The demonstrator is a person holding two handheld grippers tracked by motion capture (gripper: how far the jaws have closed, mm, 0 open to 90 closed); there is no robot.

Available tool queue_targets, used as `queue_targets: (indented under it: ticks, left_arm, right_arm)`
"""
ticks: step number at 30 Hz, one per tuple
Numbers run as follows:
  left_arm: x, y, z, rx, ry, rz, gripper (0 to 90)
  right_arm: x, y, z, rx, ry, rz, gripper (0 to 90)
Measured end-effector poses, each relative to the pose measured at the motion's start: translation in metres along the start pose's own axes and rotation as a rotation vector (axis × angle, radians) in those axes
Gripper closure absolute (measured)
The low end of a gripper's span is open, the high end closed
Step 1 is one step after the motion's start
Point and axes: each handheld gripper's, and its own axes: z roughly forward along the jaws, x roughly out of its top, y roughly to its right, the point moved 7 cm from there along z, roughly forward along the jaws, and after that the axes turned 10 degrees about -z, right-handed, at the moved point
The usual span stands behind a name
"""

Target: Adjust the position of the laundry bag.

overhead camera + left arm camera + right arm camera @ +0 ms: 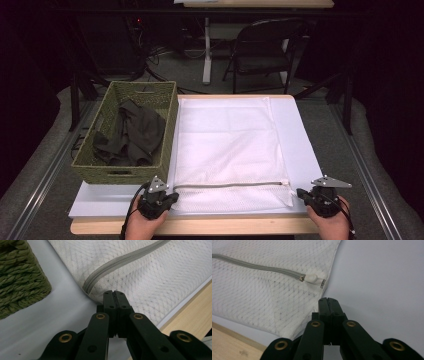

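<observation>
While both claws are kept clenched and empty, the left claw (pixel 115 293) is poised just before the zipper's (pixel 125 261) closed end and the right claw (pixel 328 300) just below the pull (pixel 311 278), seemingly for opening the bag (pixel 227 145).

high: above, facing forward-down | 2 gripper views: close, sharing mesh bag (pixel 230 145)

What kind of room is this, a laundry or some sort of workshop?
Probably a lab or recording studio: black curtains, a tangle of cables on the floor, a black folding chair, and a staged white mesh zip bag.
</observation>
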Motion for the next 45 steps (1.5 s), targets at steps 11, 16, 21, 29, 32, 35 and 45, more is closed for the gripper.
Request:
queue_targets:
  ticks: [11, 16, 21, 29, 32, 35, 45]
  left_arm:
    - [0.001, -0.002, -0.001, 0.006, 0.003, -0.003, 87.8]
    - [0.001, -0.002, 0.001, 0.009, -0.003, -0.003, 87.9]
    - [0.002, -0.002, 0.002, 0.009, -0.001, 0.000, 88.1]
    - [0.002, -0.001, 0.003, 0.015, -0.001, 0.010, 88.5]
    - [0.002, -0.001, 0.003, 0.016, -0.004, 0.006, 88.7]
    - [0.002, -0.001, 0.003, 0.016, -0.003, 0.006, 88.7]
    - [0.000, 0.001, 0.001, 0.004, -0.009, -0.008, 88.6]
  right_arm:
    - [0.002, -0.002, 0.004, 0.041, 0.048, 0.033, 70.1]
    - [0.001, -0.005, 0.010, 0.053, 0.023, 0.021, 65.6]
    - [0.002, -0.006, 0.018, 0.070, 0.020, 0.007, 67.8]
    - [0.004, -0.012, 0.018, 0.068, -0.009, -0.063, 83.0]
    - [0.003, -0.010, 0.017, 0.076, -0.013, -0.049, 86.7]
    - [0.002, -0.010, 0.014, 0.078, -0.014, -0.039, 87.9]
    - [0.001, -0.011, 0.003, 0.076, -0.021, -0.014, 88.6]
